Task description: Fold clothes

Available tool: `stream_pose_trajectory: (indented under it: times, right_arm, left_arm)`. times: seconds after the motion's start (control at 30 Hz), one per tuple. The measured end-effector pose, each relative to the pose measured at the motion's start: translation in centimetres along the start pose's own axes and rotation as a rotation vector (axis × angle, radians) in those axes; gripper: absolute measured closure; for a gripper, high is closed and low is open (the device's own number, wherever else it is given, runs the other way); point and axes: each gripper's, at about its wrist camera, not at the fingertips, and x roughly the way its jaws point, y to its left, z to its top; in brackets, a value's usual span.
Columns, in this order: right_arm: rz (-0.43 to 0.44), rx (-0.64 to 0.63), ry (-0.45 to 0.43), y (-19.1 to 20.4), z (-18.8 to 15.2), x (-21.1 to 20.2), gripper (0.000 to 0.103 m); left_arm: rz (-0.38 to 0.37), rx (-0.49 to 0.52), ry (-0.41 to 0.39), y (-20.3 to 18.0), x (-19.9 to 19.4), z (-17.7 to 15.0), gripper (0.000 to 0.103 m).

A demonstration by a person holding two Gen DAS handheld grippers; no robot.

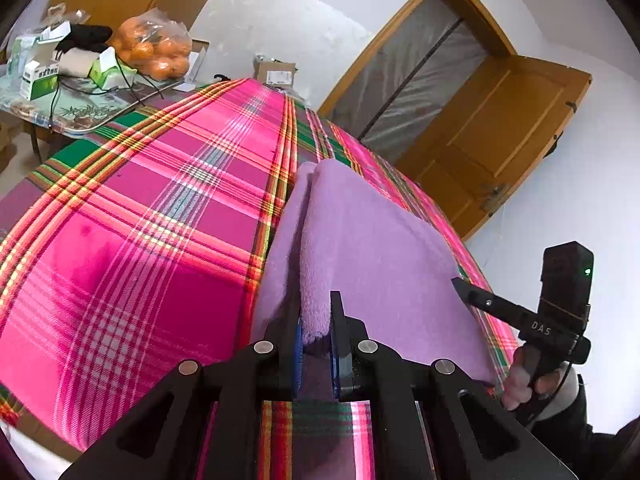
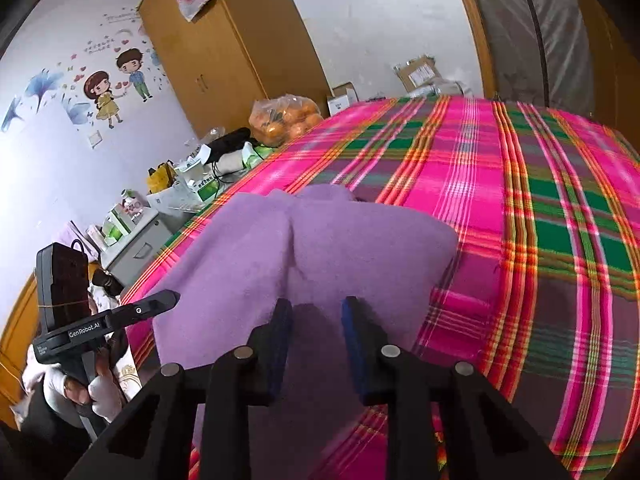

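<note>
A purple fleece garment (image 1: 380, 240) lies on a pink plaid bedsheet (image 1: 140, 220), bunched into a ridge along its left side. My left gripper (image 1: 316, 312) is shut on a raised fold at the garment's near edge. In the right wrist view the same garment (image 2: 260, 248) spreads out ahead, with a crease down its middle. My right gripper (image 2: 316, 312) stands open over the garment's near part; the cloth lies flat between its blue pads, which do not press on it. One of its fingers (image 1: 476, 298) shows at the garment's right edge in the left wrist view.
A side table (image 1: 80, 120) beyond the bed's far left corner holds a bag of oranges (image 1: 156, 48), boxes and cables. Cardboard boxes (image 2: 420, 72) sit past the bed's far end. A wooden door (image 1: 492, 132) stands open to the right. A wardrobe (image 2: 224, 40) stands by the wall.
</note>
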Motion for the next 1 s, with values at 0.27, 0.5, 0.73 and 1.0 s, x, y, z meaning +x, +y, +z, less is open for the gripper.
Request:
stream_pose_trajectory:
  times: [0.27, 0.5, 0.73, 1.0]
  right_arm:
    - [-0.021, 0.070, -0.055, -1.8, 0.7, -1.1, 0.076]
    - [-0.039, 0.124, -0.080, -3.2, 1.6, -0.9, 0.075]
    - [-0.059, 0.215, -0.073, -5.6, 2.6, -0.3, 0.067]
    - [-0.038, 0.224, -0.039, -7.3, 3.3, 1.8, 0.099]
  left_arm:
    - [0.069, 0.065, -0.039, -1.1, -2.4, 1.2, 0.091]
    - [0.051, 0.177, -0.082, -4.9, -1.7, 4.1, 0.090]
    - [0.169, 0.215, 0.030, -4.5, 3.3, 4.1, 0.090]
    - [0.168, 0.239, 0.000, -3.3, 3.7, 2.5, 0.091]
